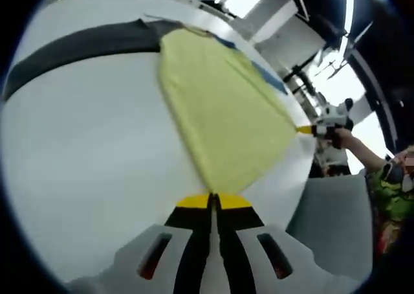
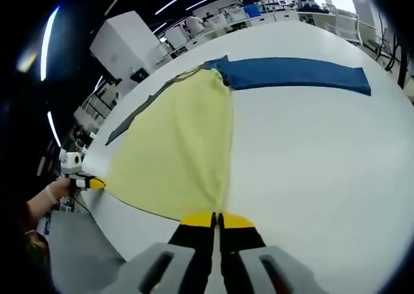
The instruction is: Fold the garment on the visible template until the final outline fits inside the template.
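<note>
Left gripper view has the left gripper (image 1: 211,202) clamped on a corner of the soft yellow garment (image 1: 223,109), the right gripper (image 2: 217,220) pinching another corner, broad white table (image 1: 84,164) beside it.

The left gripper view looks low and close along its own jaws over the white table (image 1: 84,177), the yellow garment (image 1: 220,119) running up toward the upper middle of the frame. The right gripper view faces the same garment (image 2: 174,151) from another corner, equally near. Both share the garment and table (image 2: 310,158), and each catches the other gripper at the frame's edge
</note>
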A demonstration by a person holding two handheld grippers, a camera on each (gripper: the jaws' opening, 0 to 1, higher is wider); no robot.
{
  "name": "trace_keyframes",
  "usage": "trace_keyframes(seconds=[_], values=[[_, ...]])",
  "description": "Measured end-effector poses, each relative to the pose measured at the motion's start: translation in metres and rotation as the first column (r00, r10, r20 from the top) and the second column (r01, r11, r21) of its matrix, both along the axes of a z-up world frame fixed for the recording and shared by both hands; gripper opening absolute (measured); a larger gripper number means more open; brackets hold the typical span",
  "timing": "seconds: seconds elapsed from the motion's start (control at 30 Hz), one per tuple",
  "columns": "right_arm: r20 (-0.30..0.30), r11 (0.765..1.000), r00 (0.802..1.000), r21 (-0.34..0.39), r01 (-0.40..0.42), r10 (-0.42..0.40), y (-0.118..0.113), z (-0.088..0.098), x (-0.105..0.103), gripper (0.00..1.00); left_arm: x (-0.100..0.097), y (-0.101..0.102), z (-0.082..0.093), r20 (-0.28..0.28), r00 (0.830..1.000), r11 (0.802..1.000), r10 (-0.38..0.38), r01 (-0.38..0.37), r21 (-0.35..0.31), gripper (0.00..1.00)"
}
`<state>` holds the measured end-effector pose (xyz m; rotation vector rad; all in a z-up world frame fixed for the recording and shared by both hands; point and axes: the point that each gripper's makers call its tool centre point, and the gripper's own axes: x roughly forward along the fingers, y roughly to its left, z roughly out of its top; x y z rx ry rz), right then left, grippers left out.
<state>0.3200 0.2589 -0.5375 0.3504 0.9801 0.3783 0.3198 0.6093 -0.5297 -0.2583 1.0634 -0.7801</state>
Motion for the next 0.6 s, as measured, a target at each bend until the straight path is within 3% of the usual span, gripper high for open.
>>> trace_keyframes(seconds=[0.6], values=[[-0.046,0.999,0.999,0.045,0.003,-0.001,0.000,-0.006,-0.022,0.00,-0.016,0.017,-0.007,-0.081,0.996,1.000,0.020,-0.022,-0.019,0.00]])
